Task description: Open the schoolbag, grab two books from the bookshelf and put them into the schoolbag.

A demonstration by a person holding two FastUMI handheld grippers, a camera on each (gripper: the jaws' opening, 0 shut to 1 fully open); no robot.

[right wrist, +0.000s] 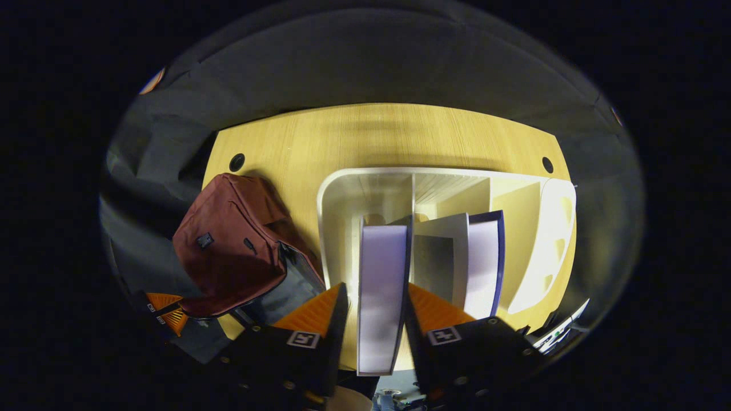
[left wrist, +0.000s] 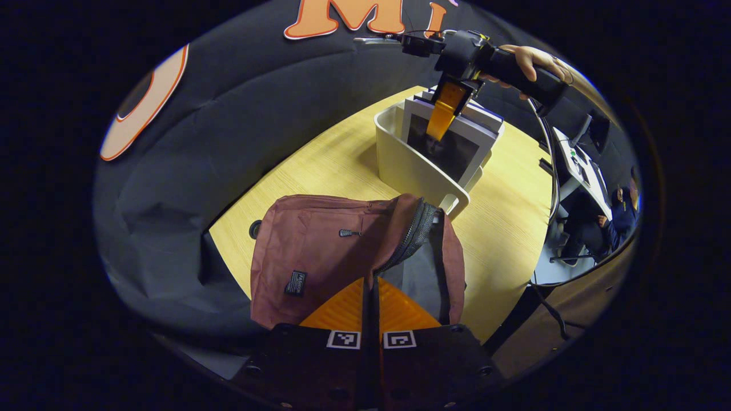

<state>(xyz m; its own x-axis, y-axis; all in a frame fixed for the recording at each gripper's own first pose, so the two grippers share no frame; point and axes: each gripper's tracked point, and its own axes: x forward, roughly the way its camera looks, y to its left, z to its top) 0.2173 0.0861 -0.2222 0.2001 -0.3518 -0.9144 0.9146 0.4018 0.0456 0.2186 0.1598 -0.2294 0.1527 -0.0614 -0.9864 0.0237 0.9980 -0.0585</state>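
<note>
The maroon schoolbag (left wrist: 308, 245) lies on the wooden table (left wrist: 320, 165), its zip open and grey lining showing. My left gripper (left wrist: 371, 302) is shut on the edge of the bag's opening. Behind it, the white bookshelf (left wrist: 405, 165) holds several upright books. In the right gripper view, my right gripper (right wrist: 374, 308) is shut on one book (right wrist: 381, 285), an orange finger on each cover, the book standing in the bookshelf (right wrist: 342, 194). Two more books (right wrist: 482, 257) stand to its right. The schoolbag (right wrist: 228, 245) lies left of the shelf, the left gripper (right wrist: 165, 311) at its near edge. The right gripper (left wrist: 442, 111) reaches down from above.
A hand (left wrist: 531, 60) holds the right gripper's handle, a cable trailing off the table's right side. Beyond that edge a person (left wrist: 619, 211) sits at a desk with a screen. The table (right wrist: 371, 137) has two cable holes (right wrist: 236, 162) near its back corners.
</note>
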